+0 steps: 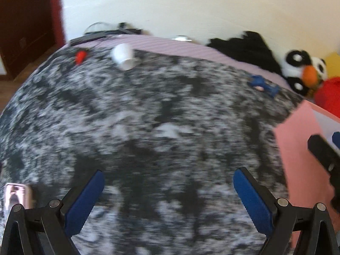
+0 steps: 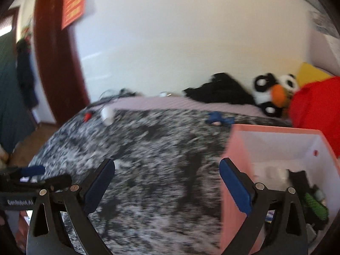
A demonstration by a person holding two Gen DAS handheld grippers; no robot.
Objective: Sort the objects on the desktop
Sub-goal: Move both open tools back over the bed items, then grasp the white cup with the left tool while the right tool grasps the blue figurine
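Left wrist view, nearest first: the left gripper (image 1: 169, 188) hangs above a mottled grey-and-black blanket (image 1: 148, 127), jaws spread wide with nothing between the blue pads; both pictures are smeared, so fine detail is lost; just left of that gripper a shiny pink object (image 1: 17, 195), perhaps a phone, lies on the blanket; to the right stands the pink box (image 1: 297, 159), the landmark for everything else, and a dark piece of the other tool crosses in front of its opening; right wrist view shows the right gripper (image 2: 166, 169) likewise wide apart and empty, its right finger overlapping the box's near left corner; inside the box sit a green-ribbed item (image 2: 314, 208) and other things too blurred to name, which suggests it serves as the collecting bin; beyond the box's far left corner lies a blue toy (image 1: 264, 85), the closest loose piece; well across the blanket from the box, near its far edge, a white cup (image 1: 123, 56) lies tipped on its side, and a small red object (image 1: 80, 56) rests left of it; past the box, against the wall, sit black clothing (image 1: 244, 46) and a plush penguin (image 1: 303, 72), probably not part of the sorting.
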